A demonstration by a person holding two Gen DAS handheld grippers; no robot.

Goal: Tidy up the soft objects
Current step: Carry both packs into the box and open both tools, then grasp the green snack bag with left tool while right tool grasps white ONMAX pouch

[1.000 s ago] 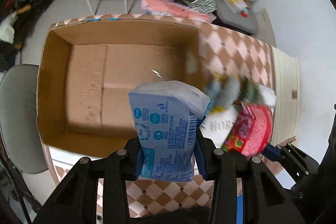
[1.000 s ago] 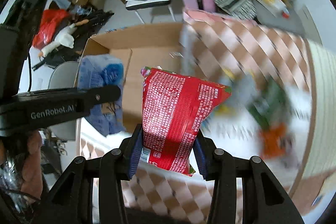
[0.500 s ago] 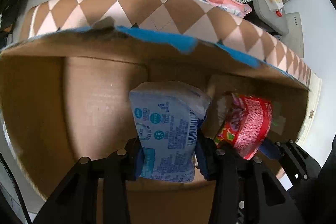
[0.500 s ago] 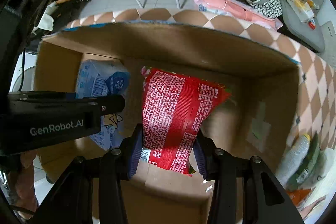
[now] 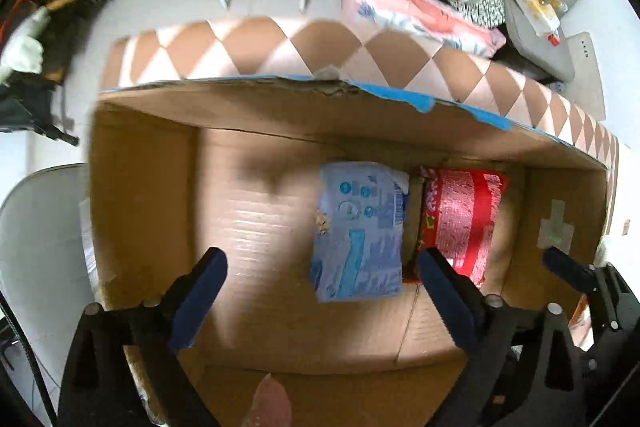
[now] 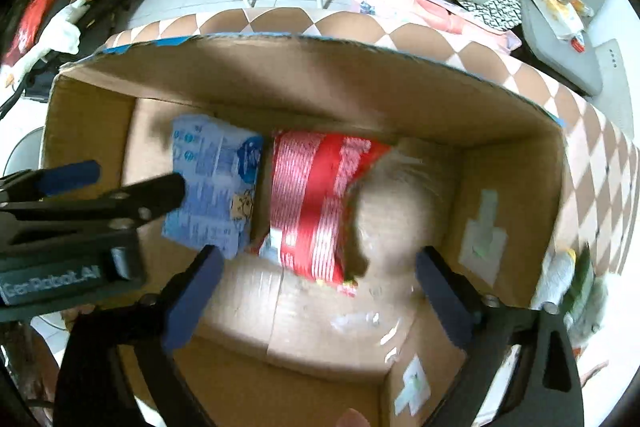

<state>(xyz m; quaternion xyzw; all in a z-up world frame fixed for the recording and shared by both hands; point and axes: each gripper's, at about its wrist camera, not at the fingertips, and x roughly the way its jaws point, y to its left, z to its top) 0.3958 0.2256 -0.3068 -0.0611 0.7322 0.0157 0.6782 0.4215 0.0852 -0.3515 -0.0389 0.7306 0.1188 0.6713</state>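
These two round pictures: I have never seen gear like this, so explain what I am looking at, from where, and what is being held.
No robot here: a person carries a two-finger clamp in each hand, each with a wide-angle camera looking along its fingers. One picture comes from the left gripper, the other from the right gripper. Both look down into a cardboard box standing on a checkered table. On the box floor lie a blue packet and a red packet, side by side. Both clamps are open and hold nothing. More items lie outside the box on the right, too blurred to name.

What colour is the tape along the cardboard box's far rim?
Blue tape edges the brown cardboard box; the left wrist view shows it best.
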